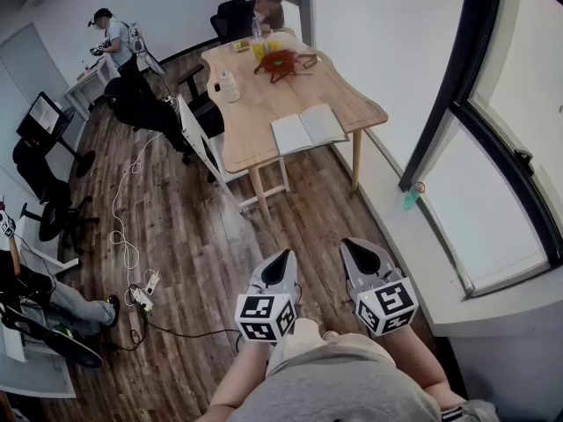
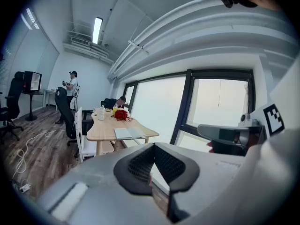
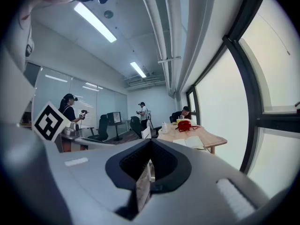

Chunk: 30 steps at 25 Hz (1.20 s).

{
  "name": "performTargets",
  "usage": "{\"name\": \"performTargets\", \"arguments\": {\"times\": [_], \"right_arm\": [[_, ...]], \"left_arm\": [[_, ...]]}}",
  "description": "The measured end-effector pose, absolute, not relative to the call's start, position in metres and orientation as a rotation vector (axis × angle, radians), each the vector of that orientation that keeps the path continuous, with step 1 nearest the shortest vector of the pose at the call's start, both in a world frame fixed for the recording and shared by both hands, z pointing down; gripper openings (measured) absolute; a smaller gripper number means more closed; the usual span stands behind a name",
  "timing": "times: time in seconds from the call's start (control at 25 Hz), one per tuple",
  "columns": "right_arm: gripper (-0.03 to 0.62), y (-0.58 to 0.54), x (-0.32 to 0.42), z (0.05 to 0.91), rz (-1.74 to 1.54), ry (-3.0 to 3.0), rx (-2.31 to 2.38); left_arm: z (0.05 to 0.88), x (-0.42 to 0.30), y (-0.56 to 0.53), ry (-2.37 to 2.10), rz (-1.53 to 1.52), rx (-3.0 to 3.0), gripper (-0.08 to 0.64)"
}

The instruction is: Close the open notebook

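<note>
The open notebook (image 1: 308, 130) lies flat with its white pages up at the near end of a wooden table (image 1: 255, 112), well ahead of me. It also shows far off in the left gripper view as the notebook (image 2: 129, 133) and in the right gripper view as the notebook (image 3: 194, 143). My left gripper (image 1: 284, 258) and right gripper (image 1: 356, 246) hang side by side over the wooden floor, a good way short of the table. Both point toward it, jaws together, with nothing in them. From their own cameras, the left gripper (image 2: 153, 145) and right gripper (image 3: 150, 141) look the same.
A red object (image 1: 281, 61) and a white jar (image 1: 227, 86) stand farther along the table, where a person (image 1: 264, 14) sits at the far end. A white chair (image 1: 201, 143) stands at its left side. Cables (image 1: 130, 253) trail on the floor to the left. A window wall (image 1: 493, 174) runs along the right.
</note>
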State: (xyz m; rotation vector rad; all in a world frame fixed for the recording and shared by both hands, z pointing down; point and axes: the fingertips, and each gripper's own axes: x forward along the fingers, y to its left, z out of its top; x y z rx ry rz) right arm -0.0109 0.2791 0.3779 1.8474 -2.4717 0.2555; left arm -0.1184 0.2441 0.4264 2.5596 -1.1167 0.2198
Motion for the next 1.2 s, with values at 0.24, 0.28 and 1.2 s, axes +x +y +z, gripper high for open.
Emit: {"name": "performTargets", "arguments": {"times": [0.24,0.28,1.2], "right_arm": [[-0.002,0.277,-0.017,0.371,0.215,-2.471,1.84],[-0.002,0.277,-0.017,0.37,0.212,-2.472,1.839],[0.002,0.295,0.018,0.384,0.236,-2.505,1.772]], "left_arm": [[0.417,-0.119,0.242,-1.11,0.202,2.578,0.003],[0.416,-0.118,0.242,-1.106,0.201,2.583,0.003],[0.43,-0.075,0.263,-1.087,0.208,2.562,0.003]]}}
